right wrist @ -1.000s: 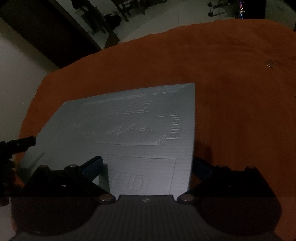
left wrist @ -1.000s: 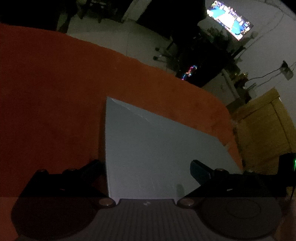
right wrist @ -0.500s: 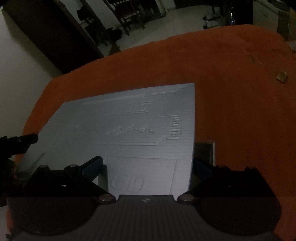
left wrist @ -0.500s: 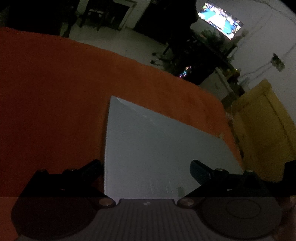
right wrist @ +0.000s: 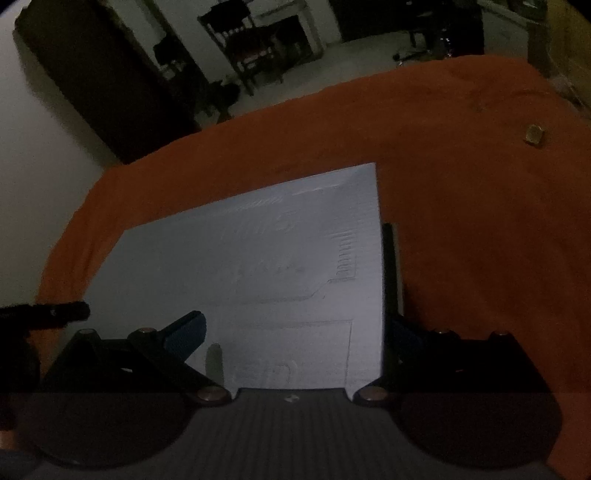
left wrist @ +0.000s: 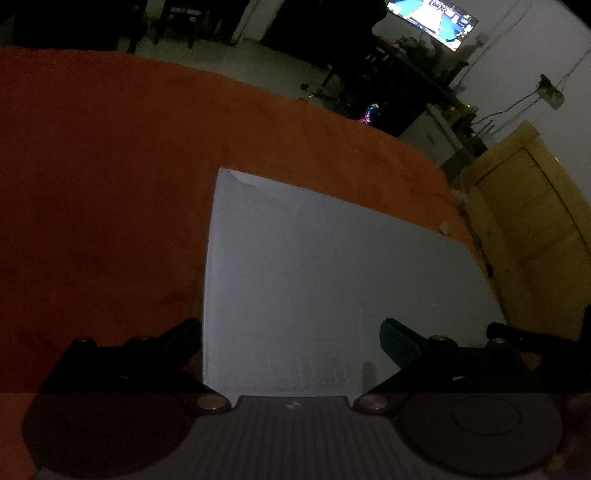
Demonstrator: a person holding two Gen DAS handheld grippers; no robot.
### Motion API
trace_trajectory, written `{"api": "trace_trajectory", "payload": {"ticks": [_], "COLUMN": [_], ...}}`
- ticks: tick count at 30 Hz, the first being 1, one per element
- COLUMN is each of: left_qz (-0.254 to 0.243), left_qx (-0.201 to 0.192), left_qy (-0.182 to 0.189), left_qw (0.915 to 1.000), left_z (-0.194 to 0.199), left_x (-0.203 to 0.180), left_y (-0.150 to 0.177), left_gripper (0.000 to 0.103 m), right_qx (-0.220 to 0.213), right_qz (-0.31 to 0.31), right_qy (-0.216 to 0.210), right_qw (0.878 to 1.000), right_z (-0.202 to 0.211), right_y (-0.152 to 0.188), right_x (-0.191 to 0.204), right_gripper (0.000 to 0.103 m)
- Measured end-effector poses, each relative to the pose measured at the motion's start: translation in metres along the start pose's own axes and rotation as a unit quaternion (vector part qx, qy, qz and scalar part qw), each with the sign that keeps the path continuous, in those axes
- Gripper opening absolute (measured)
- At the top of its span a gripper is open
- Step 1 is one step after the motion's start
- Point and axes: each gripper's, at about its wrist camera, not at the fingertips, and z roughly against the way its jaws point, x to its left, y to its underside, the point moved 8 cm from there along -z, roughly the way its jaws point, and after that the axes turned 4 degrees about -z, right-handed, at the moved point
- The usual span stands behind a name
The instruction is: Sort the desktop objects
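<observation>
A flat pale grey board [left wrist: 332, 280] with embossed lettering [right wrist: 266, 273] spans both views above the orange cloth [left wrist: 110, 184]. My left gripper [left wrist: 291, 338] is open: its left finger is hidden at the board's left edge, and its right fingertip [left wrist: 399, 343] shows over the board. My right gripper [right wrist: 291, 332] is open too. Its left fingertip [right wrist: 184, 332] is over the board, and its right one is tucked behind the right edge. A dark strip [right wrist: 389, 258] shows under that edge. The left gripper's finger [right wrist: 48, 314] pokes in at the board's left side.
A small yellowish block [right wrist: 533, 134] lies on the cloth at the far right. A pale scrap [left wrist: 445, 227] sits near the cloth's edge. Beyond the table stand a yellow cabinet [left wrist: 535, 229], a lit screen [left wrist: 432, 14] and dark chairs [right wrist: 255, 48].
Both views have tilted up, showing more of the room. The board keeps its place between the fingers in both views. A dark strip has appeared under its right edge.
</observation>
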Motion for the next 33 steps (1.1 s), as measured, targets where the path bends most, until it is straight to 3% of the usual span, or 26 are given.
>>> {"api": "trace_trajectory", "payload": {"ticks": [11, 19, 22, 26, 33], "left_qz": [-0.018, -0.016, -0.01, -0.014, -0.015], "left_qx": [-0.016, 0.007, 0.019, 0.028, 0.024], "left_qy": [-0.012, 0.02, 0.024, 0.019, 0.019], "left_qw": [0.9996, 0.9996, 0.9995, 0.9993, 0.9994], "left_z": [0.015, 0.016, 0.003, -0.012, -0.012], "left_x": [-0.007, -0.014, -0.012, -0.009, -0.008], "left_y": [0.012, 0.026, 0.031, 0.037, 0.036], "left_gripper": [0.102, 0.102, 0.102, 0.102, 0.102], "right_qx": [-0.027, -0.067, -0.064, -0.016, 0.033], "right_qz": [0.005, 0.033, 0.03, 0.004, -0.04], "right_qy": [-0.015, -0.016, -0.005, 0.016, 0.006], "right_qw": [1.0, 0.997, 0.997, 1.0, 0.999], "right_z": [0.001, 0.015, 0.005, -0.035, -0.07], "right_y": [0.013, 0.009, 0.015, 0.033, 0.04], "right_x": [0.004, 0.011, 0.002, -0.019, -0.037], "right_gripper": [0.103, 0.103, 0.103, 0.103, 0.103]}}
